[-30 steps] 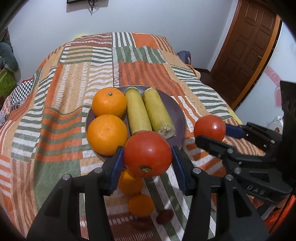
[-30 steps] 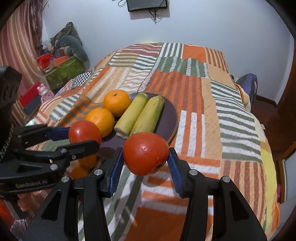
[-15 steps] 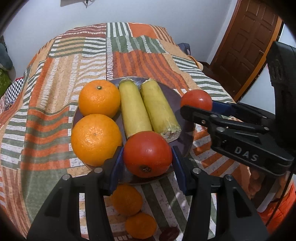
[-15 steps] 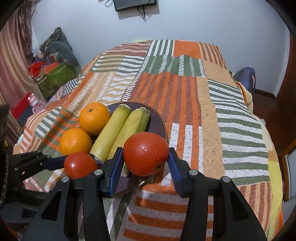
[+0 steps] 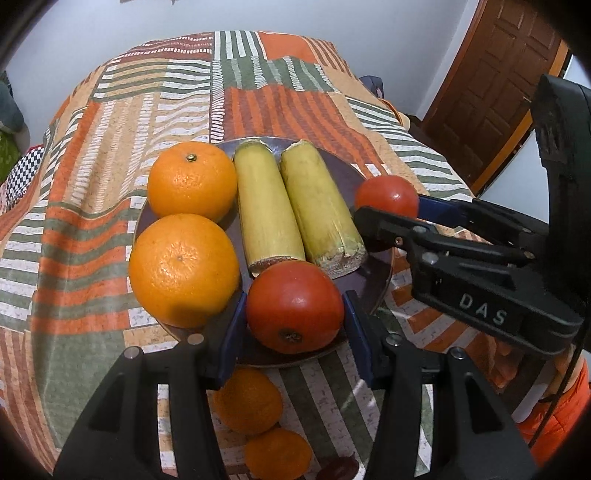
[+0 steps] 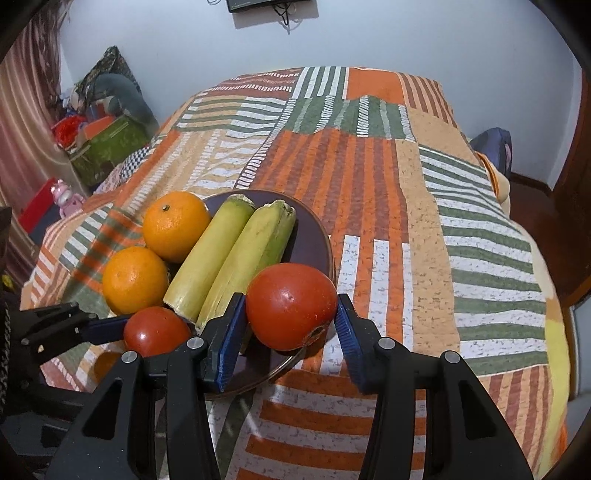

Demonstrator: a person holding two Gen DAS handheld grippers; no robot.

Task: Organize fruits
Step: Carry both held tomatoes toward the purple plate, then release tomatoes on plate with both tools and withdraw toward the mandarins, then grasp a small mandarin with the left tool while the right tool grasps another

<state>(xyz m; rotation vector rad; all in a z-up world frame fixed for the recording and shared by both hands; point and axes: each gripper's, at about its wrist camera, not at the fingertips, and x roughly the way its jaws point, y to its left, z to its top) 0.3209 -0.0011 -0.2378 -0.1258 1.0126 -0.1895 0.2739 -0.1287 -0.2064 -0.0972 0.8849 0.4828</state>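
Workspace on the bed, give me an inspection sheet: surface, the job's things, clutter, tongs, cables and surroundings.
Surface: striped patchwork bedspread, rumpled near the plate.
Job's things: dark plate holds two oranges, far orange and near orange, and two corn cobs side by side. Three small oranges lie on the bedspread in front of the plate.
Clutter: a small dark fruit, kind unclear.
Tongs: left tongs shut on a tomato over the plate's near edge; right tongs shut on a second tomato at the plate's right edge.
Cables: wires hang under a wall-mounted device.
Surroundings: white walls, wooden door, piled belongings beside the bed.
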